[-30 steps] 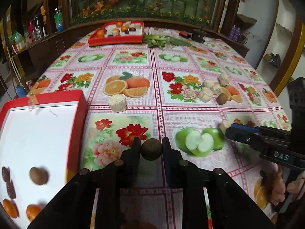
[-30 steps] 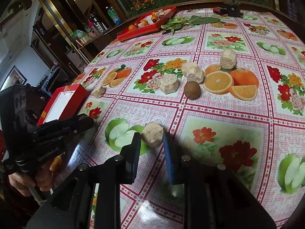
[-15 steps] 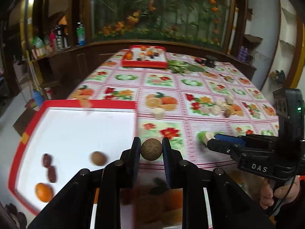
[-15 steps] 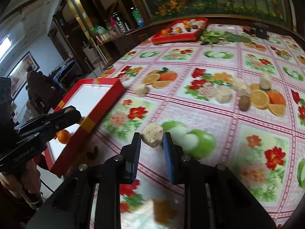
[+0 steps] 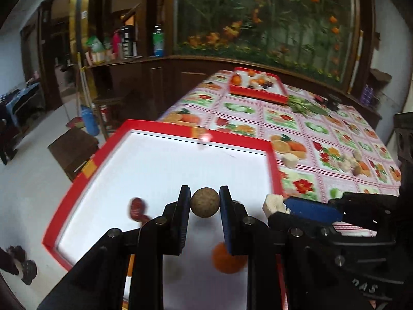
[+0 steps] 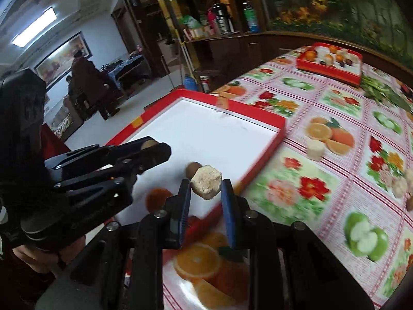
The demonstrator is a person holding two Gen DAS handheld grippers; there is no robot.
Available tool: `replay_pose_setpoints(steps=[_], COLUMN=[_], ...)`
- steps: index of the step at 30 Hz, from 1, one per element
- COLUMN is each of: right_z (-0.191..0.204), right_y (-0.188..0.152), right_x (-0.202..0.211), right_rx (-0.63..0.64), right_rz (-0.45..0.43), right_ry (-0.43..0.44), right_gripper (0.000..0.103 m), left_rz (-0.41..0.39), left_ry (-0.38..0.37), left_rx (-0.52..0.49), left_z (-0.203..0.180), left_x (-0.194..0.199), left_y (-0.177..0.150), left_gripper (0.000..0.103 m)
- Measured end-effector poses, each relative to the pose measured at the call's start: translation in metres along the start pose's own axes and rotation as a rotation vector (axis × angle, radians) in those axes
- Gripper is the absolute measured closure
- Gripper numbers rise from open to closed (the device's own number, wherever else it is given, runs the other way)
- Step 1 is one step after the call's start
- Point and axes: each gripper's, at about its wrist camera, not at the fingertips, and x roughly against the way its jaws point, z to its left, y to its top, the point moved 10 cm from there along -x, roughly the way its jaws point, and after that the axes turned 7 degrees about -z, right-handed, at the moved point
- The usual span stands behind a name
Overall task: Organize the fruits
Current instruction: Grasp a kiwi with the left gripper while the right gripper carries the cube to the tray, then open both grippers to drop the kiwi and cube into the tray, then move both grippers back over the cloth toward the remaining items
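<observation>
Both hand-held grippers clamp fruit: left [image 5: 205,201] brown ball [image 5: 205,202], right [image 6: 205,187] seemingly pale chunk [image 6: 206,184].

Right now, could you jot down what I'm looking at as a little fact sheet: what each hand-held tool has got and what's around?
left gripper: fingers closed on a round brown fruit, above the near tray
right gripper: fingers closed on a pale beige chunk, at the near tray's edge
near tray: red rim, white floor; holds an orange fruit and a dark red piece
far tray: red, with assorted fruit
tablecloth: fruit and flower print, loose pale chunks on it
</observation>
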Motion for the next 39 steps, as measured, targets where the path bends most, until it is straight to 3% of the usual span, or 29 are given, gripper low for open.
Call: replay_pose_setpoints(steps=[11,19,22,25,33,39], right_z=[0.041,0.044,0.043,0.039,0.003,-0.05], right_y=[0.002,-0.007,-0.006,-0.001,0.014,0.009], right_x=[-0.038,-0.052,-0.05,-0.042,-0.008,0.026], right_rx=[0.024,0.005,-0.011,-0.027,-0.099,-0.185], right_rz=[0.052,0.094,0.102,0.08,-0.006,-0.049], right_ry=[0.036,0.016,0.015,0.013,-0.003,-0.071], right_gripper=[0.077,0.076,0.073,0.055,0.051,0.051], left_rz=[-0.043,0.004,0.023,0.013,0.006,0.035], left_ry=[0.204,0.248,0.245,0.247,0.187,0.062], left_rx=[-0.02,-0.03,-0.028,-0.013,-0.078,-0.183], left_z=[0.055,0.064,0.062,0.06,0.015,-0.058], left_x=[-0.003,-0.008,-0.008,-0.001,0.006,0.002], left_y=[0.005,-0.006,-0.009,-0.006,0.002,-0.003], left_gripper=[0.082,0.08,0.07,0.049,0.043,0.036])
